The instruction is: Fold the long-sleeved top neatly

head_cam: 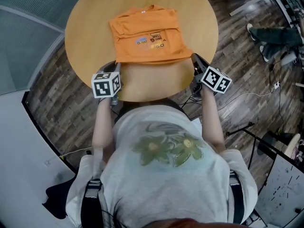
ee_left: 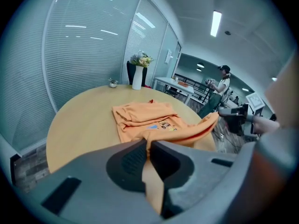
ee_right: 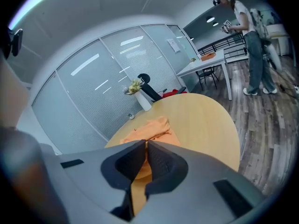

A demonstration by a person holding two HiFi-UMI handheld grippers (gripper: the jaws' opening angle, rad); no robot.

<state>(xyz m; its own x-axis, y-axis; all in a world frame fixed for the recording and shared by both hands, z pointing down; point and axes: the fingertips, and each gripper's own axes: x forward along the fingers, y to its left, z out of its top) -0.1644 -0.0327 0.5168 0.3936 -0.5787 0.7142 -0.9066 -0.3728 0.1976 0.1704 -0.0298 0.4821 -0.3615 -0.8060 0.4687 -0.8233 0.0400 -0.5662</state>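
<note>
An orange long-sleeved top (head_cam: 147, 34) with a small print lies partly folded on a round wooden table (head_cam: 88, 25). Its near hem is lifted off the table at both corners. My left gripper (head_cam: 116, 66) is shut on the left hem corner, and orange cloth (ee_left: 154, 181) is pinched between its dark pads. My right gripper (head_cam: 194, 57) is shut on the right hem corner, with cloth (ee_right: 138, 185) caught between its pads. In the left gripper view the hem stretches from my jaws across to the right gripper (ee_left: 235, 119). The rest of the top (ee_right: 152, 127) stays flat on the table.
A white vase with flowers (ee_left: 137, 73) and a small cup (ee_left: 112, 83) stand at the table's far edge. A person (ee_right: 250, 36) stands on the wood floor to the right, near other desks. Cables and a stand (head_cam: 247, 127) lie by my right side.
</note>
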